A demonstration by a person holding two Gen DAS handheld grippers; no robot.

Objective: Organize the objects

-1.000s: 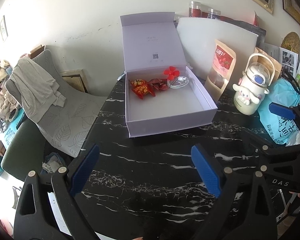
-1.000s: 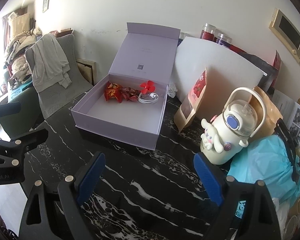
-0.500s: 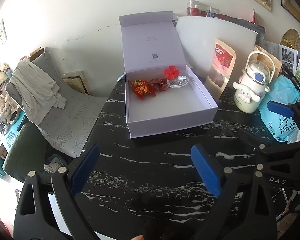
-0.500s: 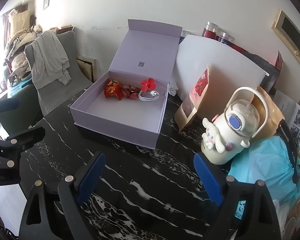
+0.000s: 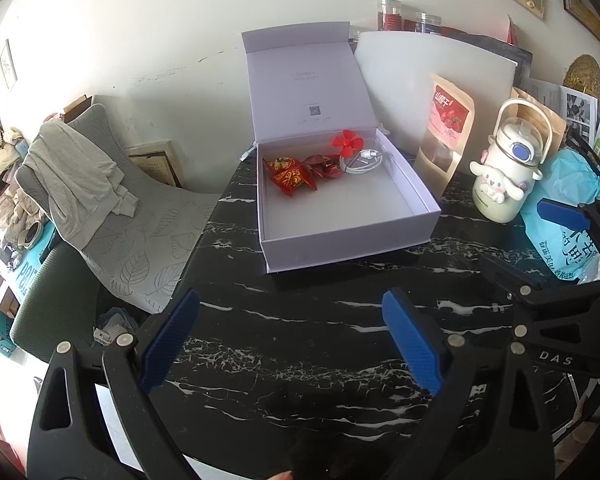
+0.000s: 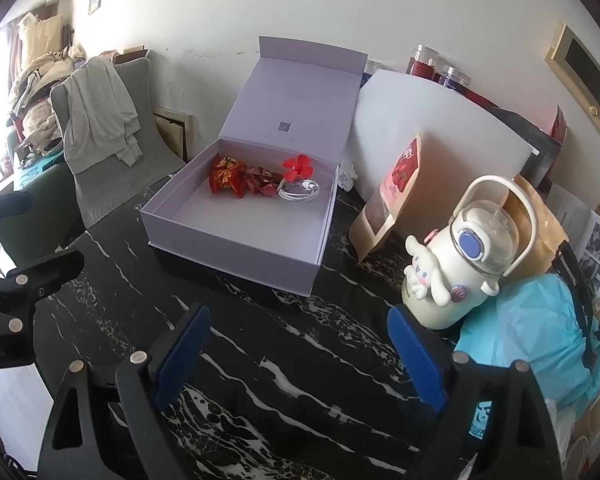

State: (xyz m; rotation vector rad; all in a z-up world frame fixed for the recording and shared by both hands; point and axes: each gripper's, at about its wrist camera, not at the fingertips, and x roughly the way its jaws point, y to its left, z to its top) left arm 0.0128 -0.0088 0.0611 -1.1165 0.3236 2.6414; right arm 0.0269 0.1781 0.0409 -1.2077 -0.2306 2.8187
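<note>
A pale lilac gift box [image 5: 352, 246] [image 6: 236, 254] stands open on the black marble table [image 5: 320, 344] [image 6: 260, 360], lid upright at the back. At its far end lie red snack packets [image 5: 294, 174] [image 6: 230, 176], a red flower clip [image 5: 347, 142] [image 6: 297, 166] and a coiled white cable [image 5: 360, 162] [image 6: 299, 191]. My left gripper [image 5: 294, 340] hangs open over the table in front of the box, holding nothing. My right gripper [image 6: 300, 356] is open too, empty, nearer the box's right front corner.
Right of the box stand a brown snack pouch [image 5: 446, 136] [image 6: 392, 196], a white cartoon-dog bottle [image 5: 508, 172] [image 6: 456, 268] and a blue plastic bag [image 5: 568, 216] [image 6: 540, 328]. A white board [image 6: 432, 128] leans on the wall. A chair with grey clothes [image 5: 84, 184] stands left of the table.
Both grippers have drawn slightly back and up from the box; the view shifts a little. Nothing was picked up or released, and the jaws stay open.
</note>
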